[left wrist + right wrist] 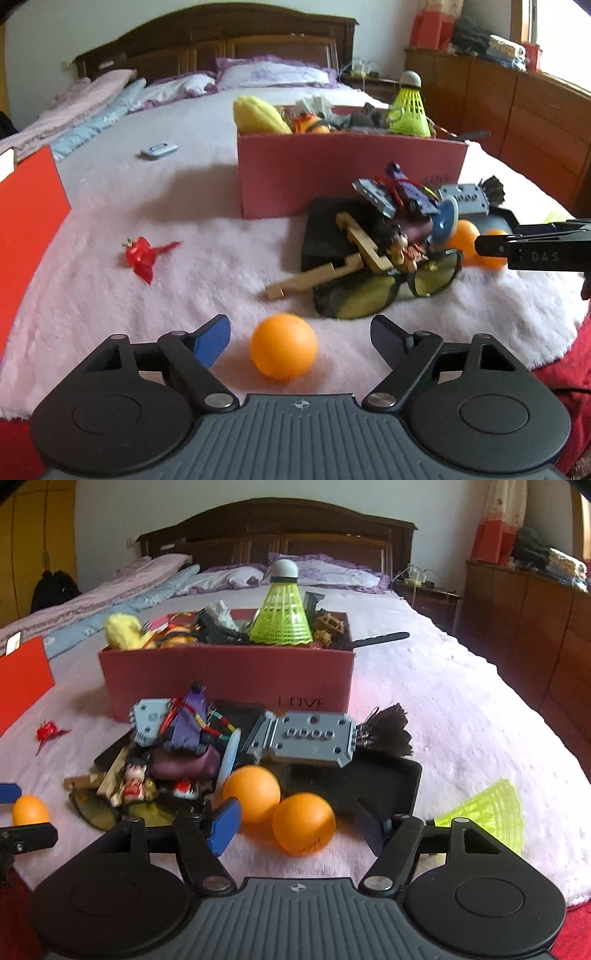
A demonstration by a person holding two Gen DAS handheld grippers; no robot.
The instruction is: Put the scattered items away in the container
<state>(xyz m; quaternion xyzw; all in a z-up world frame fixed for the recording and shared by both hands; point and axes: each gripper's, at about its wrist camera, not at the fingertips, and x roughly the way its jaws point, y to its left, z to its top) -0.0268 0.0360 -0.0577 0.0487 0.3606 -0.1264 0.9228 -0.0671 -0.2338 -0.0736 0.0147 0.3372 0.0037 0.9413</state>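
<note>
While both grippers hung low over the bed, jaws spread and holding nothing, the pink box (229,679) was already heaped full.

Left gripper (301,338) framed one orange ball (283,347), likely lining up a grab; right gripper (306,823) faced two more balls (303,823) beside a pile of toys (184,746), sunglasses (388,291) and a grey brick plate (310,738) just short of the box. A green shuttlecock (491,812) lay apart. Fluffy white blanket (443,701); wooden headboard (277,528), dresser (535,627).
</note>
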